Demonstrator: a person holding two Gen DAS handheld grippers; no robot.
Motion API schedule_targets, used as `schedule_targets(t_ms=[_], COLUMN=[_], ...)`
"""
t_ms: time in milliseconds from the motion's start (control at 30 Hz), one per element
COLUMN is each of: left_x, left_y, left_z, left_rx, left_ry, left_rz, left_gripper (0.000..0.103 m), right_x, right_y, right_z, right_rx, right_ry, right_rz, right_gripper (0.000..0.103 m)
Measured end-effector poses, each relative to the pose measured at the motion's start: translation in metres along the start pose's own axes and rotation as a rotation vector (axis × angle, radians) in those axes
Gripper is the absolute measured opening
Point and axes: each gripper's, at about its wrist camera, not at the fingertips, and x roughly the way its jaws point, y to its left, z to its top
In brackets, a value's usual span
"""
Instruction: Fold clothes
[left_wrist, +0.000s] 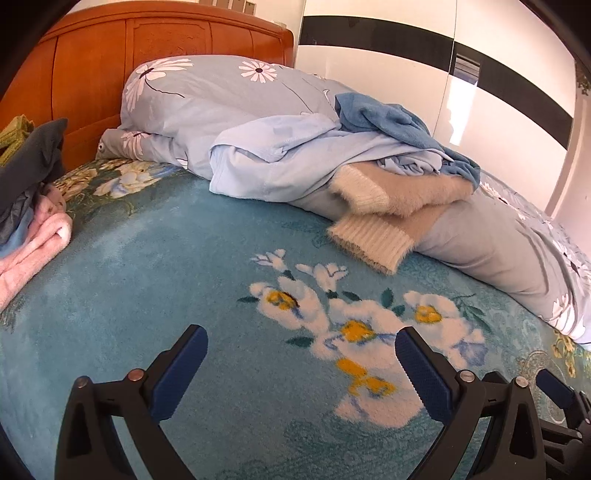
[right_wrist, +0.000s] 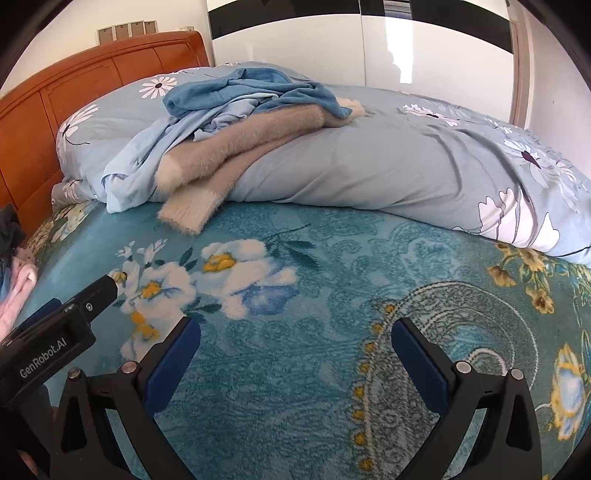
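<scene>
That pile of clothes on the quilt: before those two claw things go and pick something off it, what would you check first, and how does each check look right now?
1. Left gripper open and holding nothing: ok.
2. Right gripper open and holding nothing: ok.
3. Teal floral blanket bare in front of both grippers, room to lay a garment flat: ok.
4. Beige fuzzy sweater reachable: ok, its ribbed cuff hangs off the quilt onto the blanket.
5. Sweater free to lift: not ok, the light blue garment and darker blue garment lie over it.
6. How many garments the pile holds: cannot tell.
</scene>
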Motion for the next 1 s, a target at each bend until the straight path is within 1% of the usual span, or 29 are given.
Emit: schedule_targets(t_ms=[133,200,333,433,567,767,833,1000], left_x=[0.004,0.0,-0.011,-0.013,-0.011,-0.006,-0.006,-0.01], left_y=[-0.003,-0.003,-0.012,-0.004,-0.003,0.003,0.003,0.004], left_z=[0.005,0.002,-0.008,-0.011,-0.011,-0.012,-0.013,-0.014], left_rx=[0.05,0.044,0.069,0.05,0.027,-0.015,-0.018,-0.015], left_ry=[-0.031,-0.043,-0.08,-0.073,-0.06,0.001,0.01,-0.003], left_rz=[-0.003,-0.021,-0.064,-0.09,-0.105,-0.116,-0.102,-0.07], left_gripper=[0.103,0.103,0.103,0.103,0.103,0.103,0.103,0.103], right_x=[-0.001,-0.001,-0.001,-0.002,-0.002,-0.002,-0.002,-0.002], right_y=[0.006,0.009,0.012,0.015,0.014,0.018,0.02,0.02], right_z=[0.0,0.0,0.0,0.001,0.002,0.002,0.002,0.002], right_rx=[-0.004,-0.007,0.0,-0.014,-0.013,-0.033,-0.041,-0.041], right_ry=[-0.002,-0.003,-0.004,0.002,0.006,0.012,0.013,0.016], right_rz=[-0.003,-0.004,0.023,0.029,0.037,0.028,0.025,0.027], right_gripper=[0.103,0.103,0.103,0.103,0.103,0.103,0.103,0.103])
